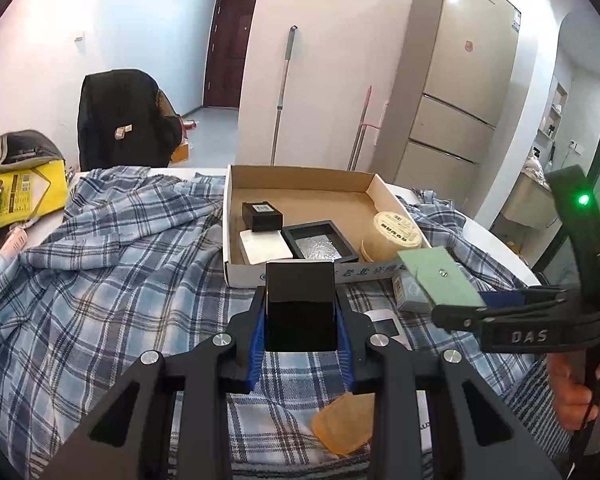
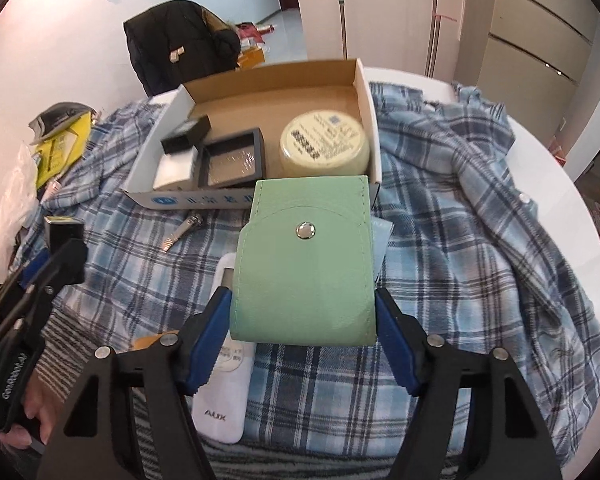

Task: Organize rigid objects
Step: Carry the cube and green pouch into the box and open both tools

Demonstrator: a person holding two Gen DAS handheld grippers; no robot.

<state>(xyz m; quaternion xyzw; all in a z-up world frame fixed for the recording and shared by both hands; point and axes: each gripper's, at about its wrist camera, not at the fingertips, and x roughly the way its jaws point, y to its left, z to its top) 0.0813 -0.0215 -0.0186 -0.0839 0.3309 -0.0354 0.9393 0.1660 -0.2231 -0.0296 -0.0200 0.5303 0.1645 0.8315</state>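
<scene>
Green leather, mint in shade and closed with a silver snap, fills the space between the right gripper's [image 2: 303, 322] blue fingers [image 2: 204, 342]: a small pouch [image 2: 306, 264] clamped by its two side edges and lifted clear of the plaid cloth [image 2: 460, 208] that covers the bench. Gripping it by the sides keeps it flat and level, presumably so it can slide into the tray. Just beyond the fingertips sits the open cardboard tray [image 2: 364, 120], already holding a round cream tub [image 2: 325, 145], a black framed case [image 2: 232, 160], a white box and a small black box.

The left gripper [image 1: 301, 312] has its fingers [image 1: 257, 332] pressed on a black cube-shaped box [image 1: 301, 304], held upright just short of the tray's near wall [image 1: 244, 276], probably waiting its turn.

Below the right fingers, resting on the cloth, lies a white remote [image 2: 224, 392]; nail clippers [image 2: 182, 232] lie off to the fingers' left, near the tray. Both look unsorted yet.
</scene>
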